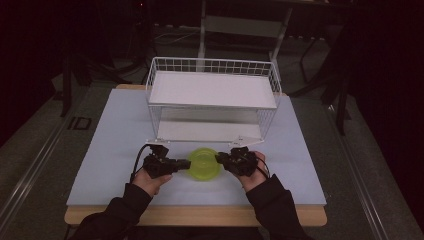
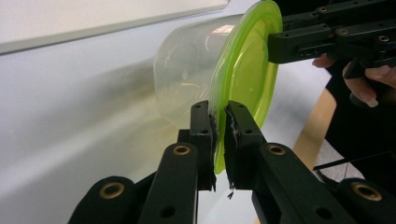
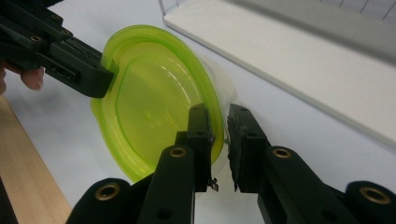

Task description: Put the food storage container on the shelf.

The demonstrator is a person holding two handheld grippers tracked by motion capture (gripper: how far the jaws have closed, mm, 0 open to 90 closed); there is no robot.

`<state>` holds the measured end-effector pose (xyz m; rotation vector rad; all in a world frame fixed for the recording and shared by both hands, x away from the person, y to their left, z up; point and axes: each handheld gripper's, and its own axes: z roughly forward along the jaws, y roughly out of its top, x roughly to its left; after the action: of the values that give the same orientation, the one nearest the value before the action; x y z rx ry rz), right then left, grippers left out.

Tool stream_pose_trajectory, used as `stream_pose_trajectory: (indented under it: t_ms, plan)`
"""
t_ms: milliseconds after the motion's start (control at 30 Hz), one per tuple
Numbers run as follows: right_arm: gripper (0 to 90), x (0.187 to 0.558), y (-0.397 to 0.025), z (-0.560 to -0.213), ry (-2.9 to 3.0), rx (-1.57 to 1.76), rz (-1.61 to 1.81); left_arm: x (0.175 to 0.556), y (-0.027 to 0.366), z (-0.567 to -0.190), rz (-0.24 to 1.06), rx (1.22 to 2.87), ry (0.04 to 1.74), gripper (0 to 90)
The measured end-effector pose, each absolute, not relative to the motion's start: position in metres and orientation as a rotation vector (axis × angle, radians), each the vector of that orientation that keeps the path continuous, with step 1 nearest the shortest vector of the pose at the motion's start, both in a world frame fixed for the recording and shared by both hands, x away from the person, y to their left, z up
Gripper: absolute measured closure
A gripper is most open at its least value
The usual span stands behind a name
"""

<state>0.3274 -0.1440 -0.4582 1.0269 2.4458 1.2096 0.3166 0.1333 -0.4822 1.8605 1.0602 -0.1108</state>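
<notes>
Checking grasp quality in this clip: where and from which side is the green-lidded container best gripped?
By the lid's thin projecting rim, from opposite sides. The container has a round, smooth clear body, while its green lid overhangs as a flat lip. The left gripper and right gripper each pinch that lip edge-on.

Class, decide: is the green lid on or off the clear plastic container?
On. The round green plastic lid sits against the clear plastic container's mouth; both grippers pinch its rim.

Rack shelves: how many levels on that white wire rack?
2. The upper shelf sits at the top of the white wire rack; the lower shelf lies near table level, just behind the green-lidded container.
</notes>
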Motion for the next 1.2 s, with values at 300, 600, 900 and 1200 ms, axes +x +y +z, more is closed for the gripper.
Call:
stream_pose_trajectory:
  t_ms: [300, 600, 900, 1200]
  plan:
    - [80.1, 0.325, -0.143, -0.43, 2.414, 0.969, 1.258, 0.319, 0.141, -0.457, -0.123, 1.833, 1.019, 83.4]
    - [80.1, 0.325, -0.141, -0.407, 2.396, 0.945, 1.271, 0.32, 0.145, -0.435, -0.1, 1.818, 0.99, 83.5]
    - [80.1, 0.331, -0.144, -0.375, 2.36, 0.931, 1.3, 0.327, 0.144, -0.4, -0.057, 1.799, 0.945, 83.7]
    - [80.0, 0.339, -0.148, -0.341, 2.318, 0.923, 1.317, 0.338, 0.141, -0.367, -0.021, 1.79, 0.909, 83.7]
